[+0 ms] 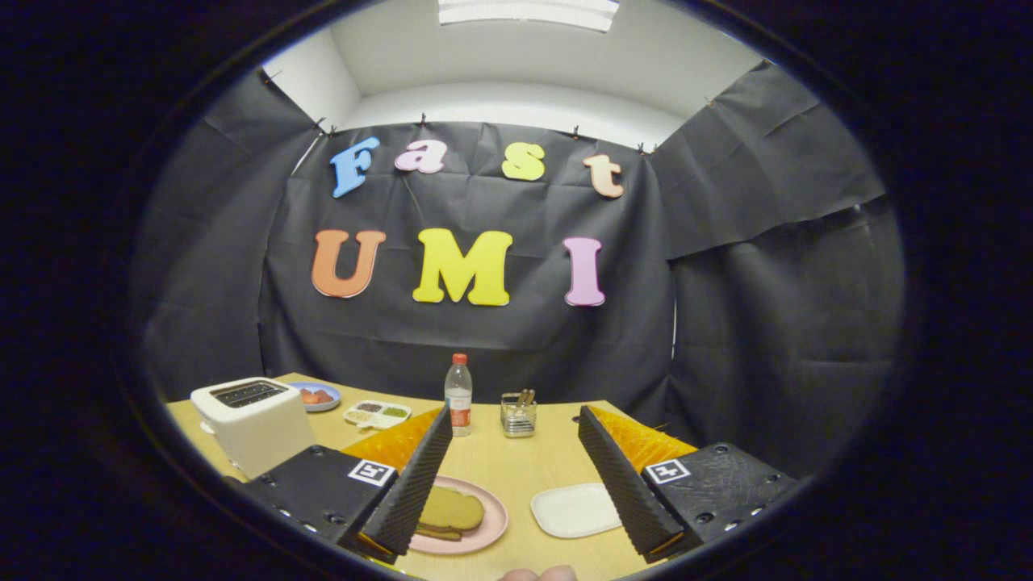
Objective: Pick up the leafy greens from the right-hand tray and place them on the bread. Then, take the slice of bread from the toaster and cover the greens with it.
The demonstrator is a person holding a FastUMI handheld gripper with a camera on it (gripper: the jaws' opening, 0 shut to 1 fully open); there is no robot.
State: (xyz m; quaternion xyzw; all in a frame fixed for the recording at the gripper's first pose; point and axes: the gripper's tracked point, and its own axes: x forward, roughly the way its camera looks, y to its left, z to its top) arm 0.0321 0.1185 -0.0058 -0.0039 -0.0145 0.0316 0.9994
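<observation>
We see the gripper (516,476) at the bottom of the frame with its fingers spread wide and nothing between them. Below them on the table (524,464) sits a pink plate (494,528) carrying bread (452,510) with something green under it, partly behind the left finger. A white tray (575,510) lies beside it, lower centre-right. The toaster (252,424) stands at the lower left; its slots look dark.
</observation>
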